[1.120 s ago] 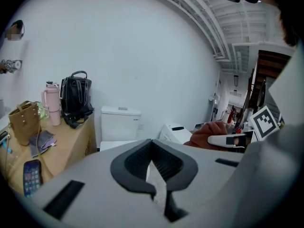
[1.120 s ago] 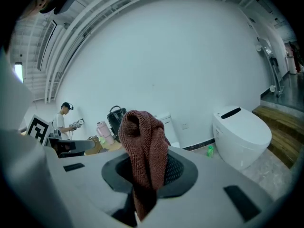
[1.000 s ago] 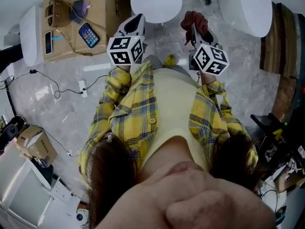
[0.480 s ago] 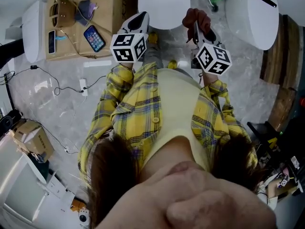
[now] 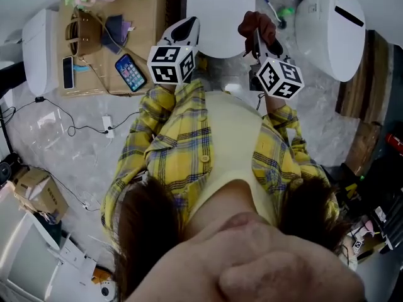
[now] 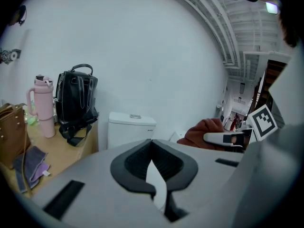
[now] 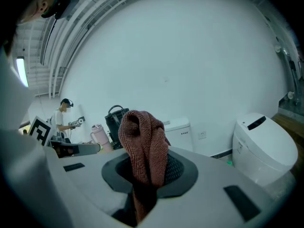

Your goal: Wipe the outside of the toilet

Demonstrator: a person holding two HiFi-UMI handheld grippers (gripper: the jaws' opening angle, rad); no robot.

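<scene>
**Cloth gripped, toilet not yet touched**

The right gripper (image 7: 148, 167) has its jaws clamped on a rust-brown knitted cloth (image 7: 142, 137), pinched low so that a thick fold stands up beyond the tips. The left gripper (image 6: 152, 142) has its jaws closed with nothing between them. Both are held at chest height, apart from the toilet (image 5: 213, 8), which stands straight ahead of the person against the white wall.

Risks, as I judge them:
- The cloth is held by a narrow bunch. Dragging it over smooth porcelain could pull it out of the jaws, or bring the hard jaw tips onto the surface instead of the fabric.
- A second toilet (image 5: 330, 30) sits near on the right. A wide sweep could knock it, or the wrong one could get wiped.
- Cables (image 5: 63, 115) trail over the floor to the left, and could catch a foot when stepping round the bowl.

The toilet is plain glossy white with its lid down and a rounded front. Its boxy cistern (image 6: 130, 127) has a flush button on top. No marks are visible on it from here.
</scene>
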